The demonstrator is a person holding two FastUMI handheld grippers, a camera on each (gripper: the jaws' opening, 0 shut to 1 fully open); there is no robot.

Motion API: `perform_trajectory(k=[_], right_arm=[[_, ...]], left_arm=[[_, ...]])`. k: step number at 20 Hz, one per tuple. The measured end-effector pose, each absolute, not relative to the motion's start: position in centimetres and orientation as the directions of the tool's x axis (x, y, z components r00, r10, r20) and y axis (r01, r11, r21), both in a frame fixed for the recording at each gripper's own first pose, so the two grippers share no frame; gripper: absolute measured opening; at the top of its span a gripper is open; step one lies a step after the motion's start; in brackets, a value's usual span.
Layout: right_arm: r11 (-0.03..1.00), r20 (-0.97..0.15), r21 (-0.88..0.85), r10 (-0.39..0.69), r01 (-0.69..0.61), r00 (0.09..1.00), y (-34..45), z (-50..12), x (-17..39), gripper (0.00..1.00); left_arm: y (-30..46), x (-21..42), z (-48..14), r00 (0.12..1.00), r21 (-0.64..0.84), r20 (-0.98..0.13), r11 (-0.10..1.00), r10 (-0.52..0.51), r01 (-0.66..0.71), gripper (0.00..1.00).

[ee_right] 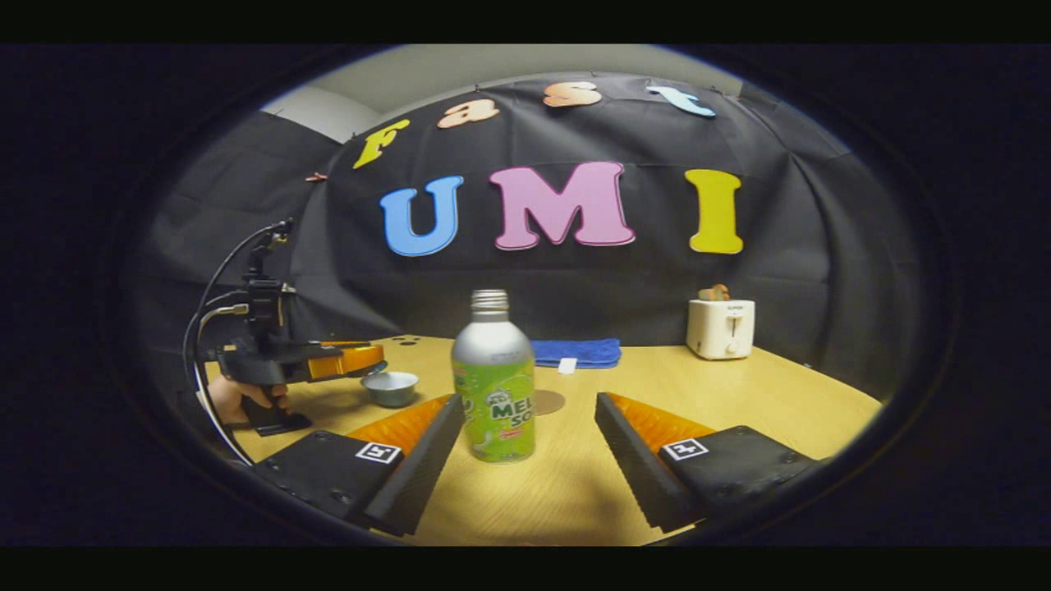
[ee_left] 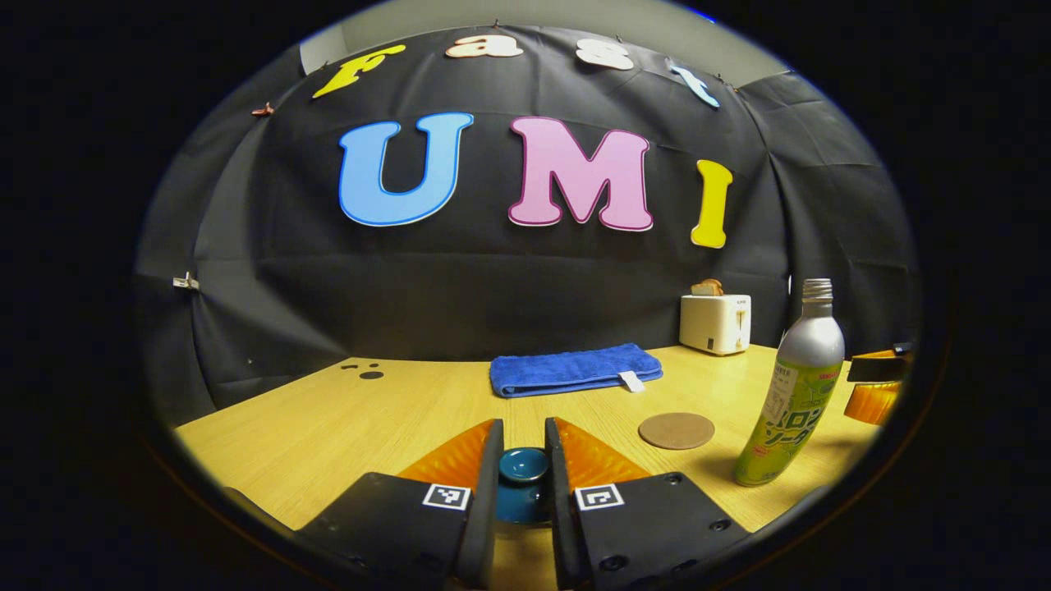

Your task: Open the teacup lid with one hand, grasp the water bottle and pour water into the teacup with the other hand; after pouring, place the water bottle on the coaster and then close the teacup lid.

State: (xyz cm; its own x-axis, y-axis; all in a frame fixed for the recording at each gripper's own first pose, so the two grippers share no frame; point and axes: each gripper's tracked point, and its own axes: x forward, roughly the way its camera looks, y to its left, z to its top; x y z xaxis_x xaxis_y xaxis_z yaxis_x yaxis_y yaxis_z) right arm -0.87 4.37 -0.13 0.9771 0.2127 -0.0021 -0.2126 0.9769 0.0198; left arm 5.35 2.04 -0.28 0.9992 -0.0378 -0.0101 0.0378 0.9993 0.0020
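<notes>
My left gripper point(ee_left: 522, 435) is shut on the knob of the teal teacup lid point(ee_left: 523, 480), held just above the table. In the right gripper view that gripper point(ee_right: 361, 359) hovers over the open grey teacup point(ee_right: 390, 387), which stands on the table to the left. The silver-and-green water bottle point(ee_right: 494, 386) stands upright without a cap, just ahead of my open right gripper point(ee_right: 530, 402) and closer to its left finger. A round brown coaster point(ee_left: 676, 430) lies on the table left of the bottle point(ee_left: 792, 394).
A folded blue towel point(ee_left: 575, 369) lies at the back of the wooden table point(ee_left: 345, 427). At the back right stands a white toaster point(ee_left: 714, 322) with toast in it. A hand point(ee_right: 234, 398) holds the left gripper near the table's left edge.
</notes>
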Motion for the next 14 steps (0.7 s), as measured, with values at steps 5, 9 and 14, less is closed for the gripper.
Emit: perform_trajectory(k=[5, 9, 14], right_arm=[[0.984, -0.021, 0.001, 0.179, -0.179, 0.984, 5.2, -0.5, 0.5, 0.99], [0.985, -0.037, -0.022, 0.173, -0.174, 0.984, 6.4, -0.8, 2.2, 0.99], [0.99, -0.033, 0.015, 0.143, -0.143, 0.989, 7.3, -0.9, 4.4, 1.0]], left_arm=[[3.9, 3.8, -0.1, 1.0, -0.002, 0.006, 1.0, -0.027, 0.027, 0.32], [6.4, 2.9, -0.3, 1.0, -0.003, 0.003, 1.0, 0.004, -0.004, 0.32], [8.1, 2.5, -0.3, 1.0, -0.003, 0.003, 1.0, 0.008, -0.008, 0.32]])
